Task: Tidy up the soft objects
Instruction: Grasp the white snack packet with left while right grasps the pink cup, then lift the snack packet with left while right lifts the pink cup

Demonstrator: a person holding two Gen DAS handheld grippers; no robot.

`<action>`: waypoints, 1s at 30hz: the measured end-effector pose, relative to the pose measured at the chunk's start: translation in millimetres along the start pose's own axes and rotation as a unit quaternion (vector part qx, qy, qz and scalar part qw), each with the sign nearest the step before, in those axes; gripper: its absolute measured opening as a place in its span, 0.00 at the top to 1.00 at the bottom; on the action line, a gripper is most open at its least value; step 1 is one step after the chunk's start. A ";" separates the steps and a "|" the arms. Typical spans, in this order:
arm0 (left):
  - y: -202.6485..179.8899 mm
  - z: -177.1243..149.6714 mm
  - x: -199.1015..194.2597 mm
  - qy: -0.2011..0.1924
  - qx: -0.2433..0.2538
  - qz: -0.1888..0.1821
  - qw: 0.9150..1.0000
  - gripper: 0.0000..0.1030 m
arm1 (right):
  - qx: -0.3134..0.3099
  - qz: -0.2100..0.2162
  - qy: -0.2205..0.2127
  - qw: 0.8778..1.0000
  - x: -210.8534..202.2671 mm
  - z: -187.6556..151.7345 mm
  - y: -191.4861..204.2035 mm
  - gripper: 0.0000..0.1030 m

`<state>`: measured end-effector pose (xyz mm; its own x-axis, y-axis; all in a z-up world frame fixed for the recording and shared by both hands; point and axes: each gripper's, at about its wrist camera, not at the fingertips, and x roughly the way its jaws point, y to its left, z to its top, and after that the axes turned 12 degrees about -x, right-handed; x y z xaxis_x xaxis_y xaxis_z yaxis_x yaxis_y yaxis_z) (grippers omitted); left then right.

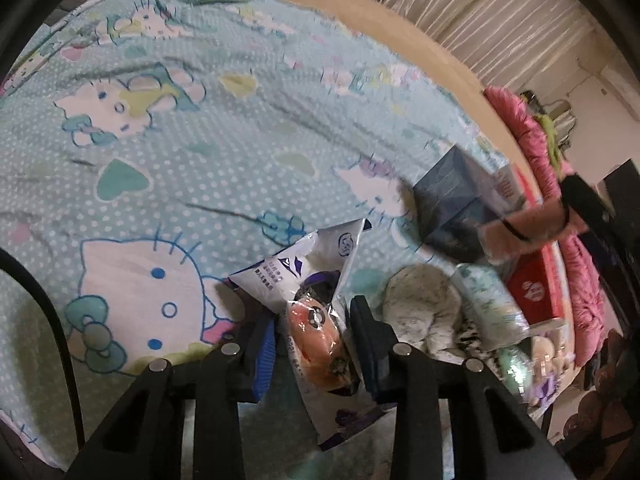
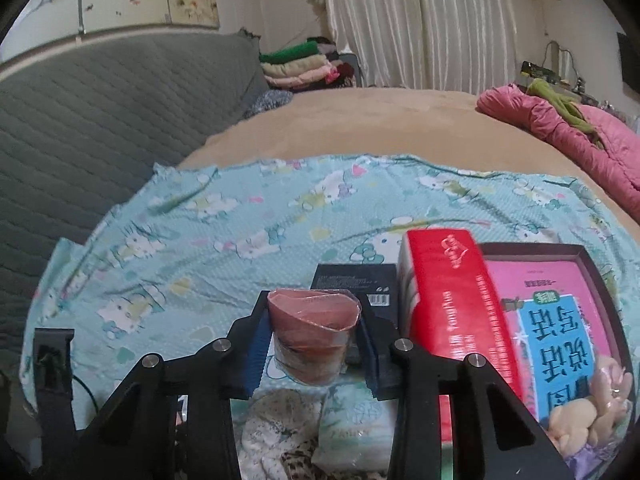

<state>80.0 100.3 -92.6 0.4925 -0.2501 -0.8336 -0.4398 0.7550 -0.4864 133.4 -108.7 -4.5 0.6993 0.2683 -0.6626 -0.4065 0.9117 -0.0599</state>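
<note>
Left hand-held gripper (image 1: pixel 316 344) clamps a snack packet (image 1: pixel 316 320), long axis toward upper frame; right hand-held gripper (image 2: pixel 314 344) grips a pink roll (image 2: pixel 312 336), dark box (image 2: pixel 354 280) just beyond.

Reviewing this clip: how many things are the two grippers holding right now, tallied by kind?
Sealed packet with an orange toy, in the left gripper: 1
Pink roll in clear wrap, in the right gripper: 1
Total: 2
</note>
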 end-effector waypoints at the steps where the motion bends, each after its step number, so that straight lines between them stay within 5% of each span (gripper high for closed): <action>1: -0.1 0.4 -4.9 -0.006 0.002 -0.002 1.000 0.66 | 0.001 0.000 -0.004 1.000 -6.7 1.0 -1.8 0.61; 13: -21.3 -6.4 -63.3 -0.053 0.036 -0.014 0.998 0.66 | 0.025 0.017 -0.045 0.999 -71.6 5.0 -22.1 0.61; 30: -116.8 -50.9 -116.3 -0.079 0.149 -0.035 0.985 0.66 | 0.068 0.007 -0.085 0.994 -154.3 -9.2 -65.6 0.61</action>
<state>35.9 10.4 47.8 0.6355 -0.2278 -0.7378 -0.1725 0.8895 -0.4232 46.8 -212.8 94.8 0.7877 0.3195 -0.5268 -0.3418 0.9380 0.0580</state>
